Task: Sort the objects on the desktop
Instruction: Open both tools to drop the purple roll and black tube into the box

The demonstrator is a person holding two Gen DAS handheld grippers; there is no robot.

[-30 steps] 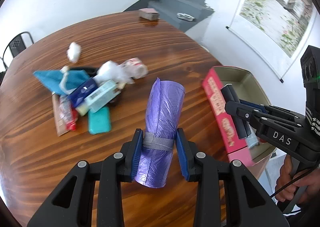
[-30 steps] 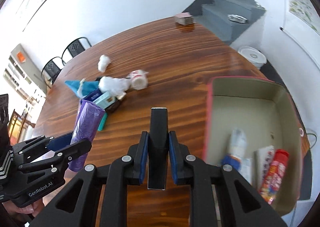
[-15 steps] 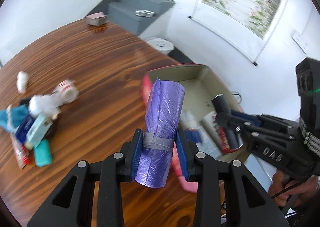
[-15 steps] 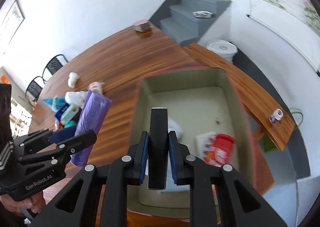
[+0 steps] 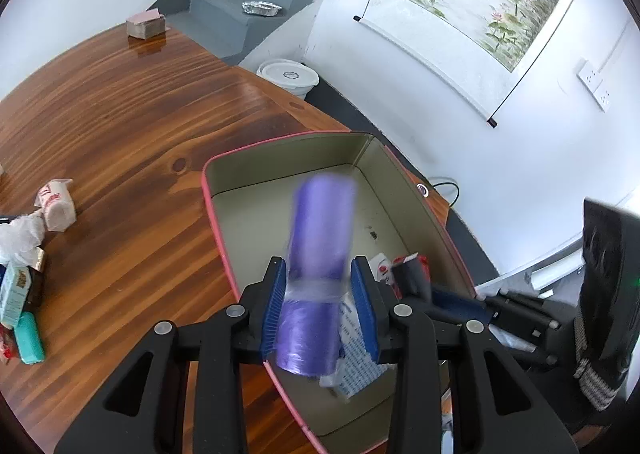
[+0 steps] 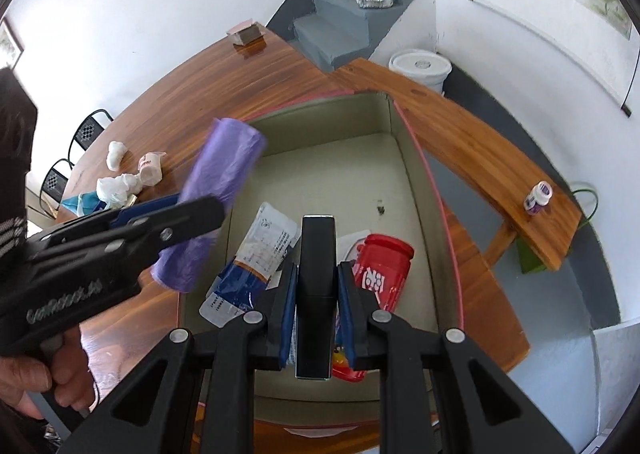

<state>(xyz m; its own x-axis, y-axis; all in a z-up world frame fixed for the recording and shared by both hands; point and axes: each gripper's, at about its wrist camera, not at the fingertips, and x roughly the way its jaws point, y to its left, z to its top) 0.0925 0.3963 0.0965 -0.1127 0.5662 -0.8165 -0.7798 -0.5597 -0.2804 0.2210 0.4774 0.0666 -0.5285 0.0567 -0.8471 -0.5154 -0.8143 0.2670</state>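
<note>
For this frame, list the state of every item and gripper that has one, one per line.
left gripper: shut on the purple bag roll, over the box
purple bag roll: held, tilted, above the box's left wall
right gripper: shut on the black bar
black bar: held upright over the box
pink box: open, partly filled
red canister: lying in the box
blue-and-white packet: lying in the box
white bucket: lidded, on the floor

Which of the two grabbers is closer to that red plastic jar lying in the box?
Right. The right gripper, clamping a black bar, hovers beside the red plastic jar; the left gripper, holding the purple roll, sits at the box's far side.
</note>
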